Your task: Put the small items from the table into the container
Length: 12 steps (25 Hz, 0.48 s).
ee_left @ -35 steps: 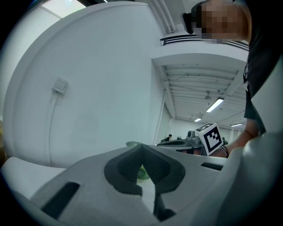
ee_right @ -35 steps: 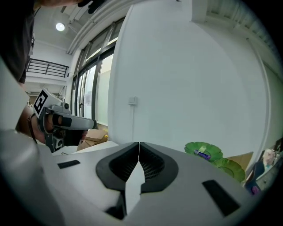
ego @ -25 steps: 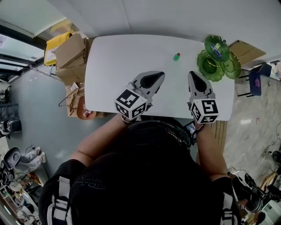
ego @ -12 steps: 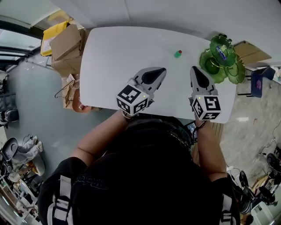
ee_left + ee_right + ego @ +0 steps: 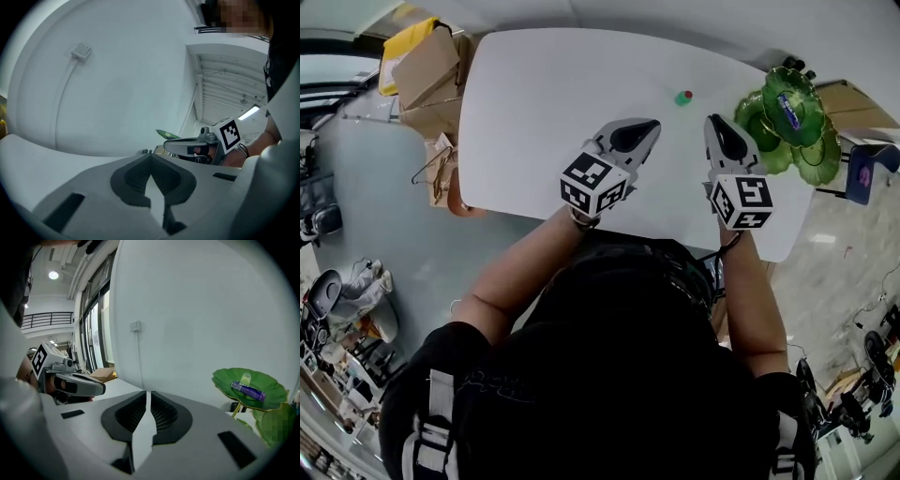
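Two claws are held over the white surface (image 5: 544, 103), side by side and apart. The left claw (image 5: 639, 133) has its jaws drawn together to a thin slit with nothing in it, as the left gripper view shows (image 5: 151, 176). The right claw (image 5: 719, 131) is the same in its own view (image 5: 147, 408): a narrow slit, nothing held.

One small item (image 5: 684, 97) lies loose on the surface. It is green with a touch of red, it sits beyond both claws and between them, nearer the right one, and neither claw touches it.

One container stands at the surface's right edge: a green stand (image 5: 757, 117) of leaf-shaped dishes, just to the right of the right claw. The head view shows three leaves, one raised above the others. The top dish (image 5: 262, 380) holds two things: a purple item (image 5: 247, 391) lying flat and a pale green item (image 5: 245, 378) just behind it. I cannot tell what, if anything, lies in the lower leaves.

On the floor at the surface's left end are at least two cardboard boxes (image 5: 422, 70).
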Motion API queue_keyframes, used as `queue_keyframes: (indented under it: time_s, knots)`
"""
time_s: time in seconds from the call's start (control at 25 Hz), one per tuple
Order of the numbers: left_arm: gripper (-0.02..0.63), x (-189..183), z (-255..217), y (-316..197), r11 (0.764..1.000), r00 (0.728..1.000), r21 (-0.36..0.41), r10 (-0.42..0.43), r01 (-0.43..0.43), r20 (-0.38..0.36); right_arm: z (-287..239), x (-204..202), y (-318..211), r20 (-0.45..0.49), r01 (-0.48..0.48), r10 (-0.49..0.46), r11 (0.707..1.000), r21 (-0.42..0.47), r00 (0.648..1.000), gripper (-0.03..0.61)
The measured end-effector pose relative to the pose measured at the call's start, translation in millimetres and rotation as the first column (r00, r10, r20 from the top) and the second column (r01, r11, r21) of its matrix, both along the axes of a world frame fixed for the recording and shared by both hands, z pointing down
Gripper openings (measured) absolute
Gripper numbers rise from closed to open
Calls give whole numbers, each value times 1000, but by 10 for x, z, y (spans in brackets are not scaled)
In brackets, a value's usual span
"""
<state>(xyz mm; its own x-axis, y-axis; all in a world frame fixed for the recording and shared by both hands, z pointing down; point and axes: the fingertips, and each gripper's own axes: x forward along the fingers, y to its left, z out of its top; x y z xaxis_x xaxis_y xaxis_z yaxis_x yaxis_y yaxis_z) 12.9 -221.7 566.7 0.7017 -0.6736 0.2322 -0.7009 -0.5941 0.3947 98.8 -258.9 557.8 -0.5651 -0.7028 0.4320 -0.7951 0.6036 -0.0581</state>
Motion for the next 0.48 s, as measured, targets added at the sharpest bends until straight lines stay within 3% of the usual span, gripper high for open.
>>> queue_keyframes:
  time_s: [0.16, 0.48]
  knots:
    - [5, 88, 363, -87, 998, 1000, -60, -2, 3, 15, 370, -32, -80, -22, 33, -35, 998, -55, 999, 50]
    - [5, 282, 781, -312, 994, 1000, -106, 24, -23, 8, 1131, -3, -455, -117, 51, -65, 991, -124, 991, 104]
